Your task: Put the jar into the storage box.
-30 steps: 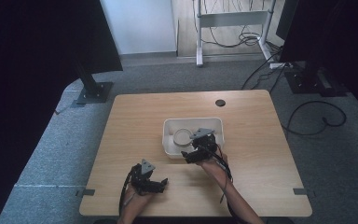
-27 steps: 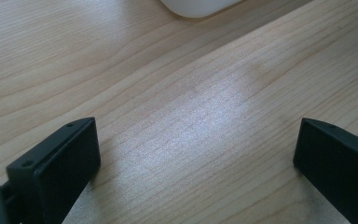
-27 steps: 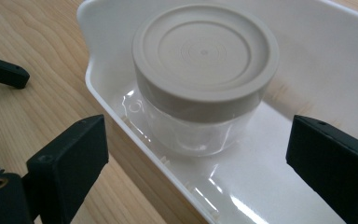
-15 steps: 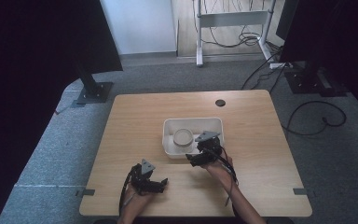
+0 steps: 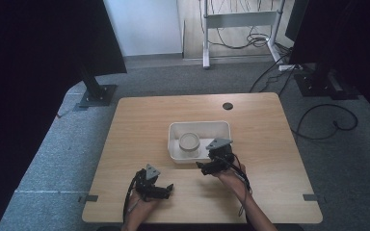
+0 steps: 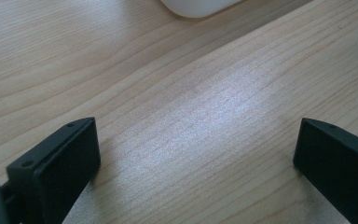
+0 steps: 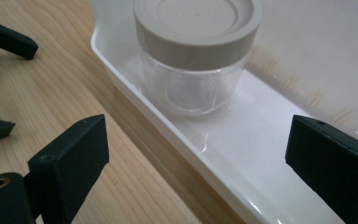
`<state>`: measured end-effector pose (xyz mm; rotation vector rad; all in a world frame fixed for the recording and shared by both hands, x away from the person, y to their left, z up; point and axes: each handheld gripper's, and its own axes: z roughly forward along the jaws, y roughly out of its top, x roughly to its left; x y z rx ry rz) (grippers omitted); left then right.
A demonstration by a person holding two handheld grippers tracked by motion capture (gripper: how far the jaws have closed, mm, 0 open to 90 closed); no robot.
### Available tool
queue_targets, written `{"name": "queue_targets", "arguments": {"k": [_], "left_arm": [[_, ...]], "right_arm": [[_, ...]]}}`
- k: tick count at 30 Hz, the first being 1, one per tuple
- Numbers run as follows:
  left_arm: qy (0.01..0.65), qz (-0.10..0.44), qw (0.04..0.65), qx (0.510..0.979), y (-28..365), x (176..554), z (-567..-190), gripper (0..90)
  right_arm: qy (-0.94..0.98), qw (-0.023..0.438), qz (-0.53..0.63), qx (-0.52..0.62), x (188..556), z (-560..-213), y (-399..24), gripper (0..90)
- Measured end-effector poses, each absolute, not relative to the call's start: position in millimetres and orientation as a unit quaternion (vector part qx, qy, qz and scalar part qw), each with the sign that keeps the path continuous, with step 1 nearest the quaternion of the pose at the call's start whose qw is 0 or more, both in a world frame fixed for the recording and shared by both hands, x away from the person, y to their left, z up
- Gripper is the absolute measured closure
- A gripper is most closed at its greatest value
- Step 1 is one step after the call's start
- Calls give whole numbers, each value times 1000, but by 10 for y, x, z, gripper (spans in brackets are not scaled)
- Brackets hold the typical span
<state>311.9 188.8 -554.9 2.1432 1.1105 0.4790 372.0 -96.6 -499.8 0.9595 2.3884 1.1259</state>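
A clear glass jar [image 7: 193, 65] with a beige lid stands upright in the left part of a white rectangular tray [image 7: 135, 100] at mid-table. In the high view the jar [image 5: 189, 142] sits inside the tray [image 5: 221, 126]. My right gripper [image 5: 201, 166] hovers at the tray's near edge, to the right of the jar. It is open, and its jaws [image 7: 200, 135] stand wide apart with nothing between them. My left gripper [image 5: 168, 189] is low over bare wood near the table's front edge. It is open and empty too [image 6: 196, 130].
The wooden table [image 5: 260, 120] has a round cable hole [image 5: 228, 106] at the back. The tray's rounded corner [image 6: 193, 5] lies just ahead of the left gripper. Cables and stand bases lie on the grey carpet around the table.
My right gripper has drawn back from over the tray toward the person, to the tray's near edge. The left gripper has stayed put.
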Motion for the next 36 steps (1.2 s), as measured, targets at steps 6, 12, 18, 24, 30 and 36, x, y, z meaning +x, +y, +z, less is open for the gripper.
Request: {"name": "queue_targets", "arguments": {"k": [6,12,18,24,30,36], "left_arm": [[426,183,334,821,1887,3118,-5549,1],[426,183,334,820,1887,3118,-5549,1],[427,183,334,820,1886,3117,-5549,2],[427,184,334,820,1886,3116,-5549,2],[427,184,334,820,1886,3116,-5549,2],[427,184,334,820,1886,3116,-5549,2]], "right_arm": [[838,165,396,338,3667,-5013,-1034,55],[837,164,395,341,3612,-5039,-1111,54],[834,166,397,346,3559,-5060,-1218,54],[832,171,396,349,3488,-5072,-1339,54],[831,175,393,352,3409,-5093,-1458,53],[831,178,387,358,3320,-5158,-1587,52]]}}
